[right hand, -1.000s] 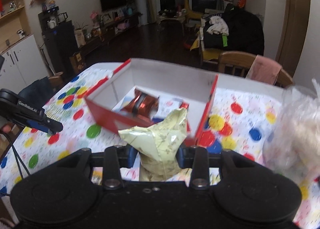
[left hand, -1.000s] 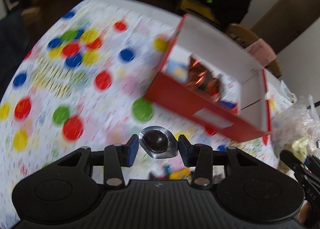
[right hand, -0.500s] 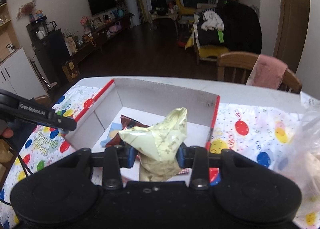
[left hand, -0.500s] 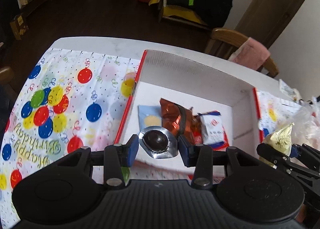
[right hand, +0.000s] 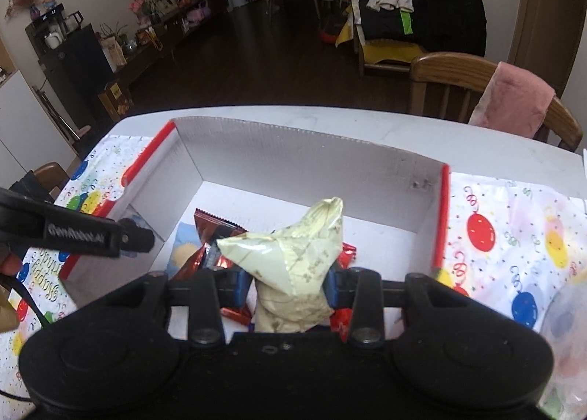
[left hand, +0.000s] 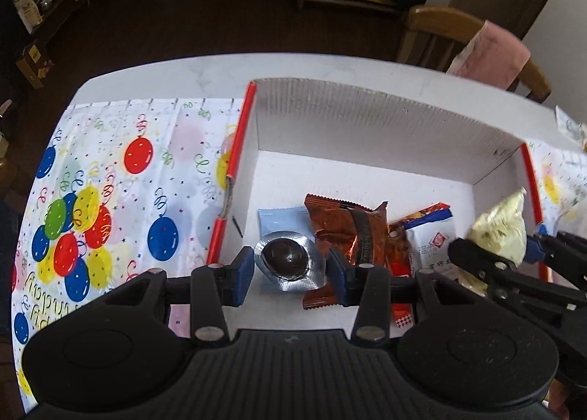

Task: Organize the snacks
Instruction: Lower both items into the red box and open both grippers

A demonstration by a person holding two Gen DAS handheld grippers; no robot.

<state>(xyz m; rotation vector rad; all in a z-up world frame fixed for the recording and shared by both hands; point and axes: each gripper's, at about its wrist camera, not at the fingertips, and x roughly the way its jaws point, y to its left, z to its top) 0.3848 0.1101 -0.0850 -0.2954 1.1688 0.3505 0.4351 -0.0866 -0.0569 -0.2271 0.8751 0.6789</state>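
Now | left hand-held gripper [left hand: 290,269] clamps foil chocolate [left hand: 290,262] | over box [left hand: 367,133]

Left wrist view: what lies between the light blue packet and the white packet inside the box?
In the left wrist view, the copper-orange foil packet lies between the light blue packet and the white packet, on the floor of the box.
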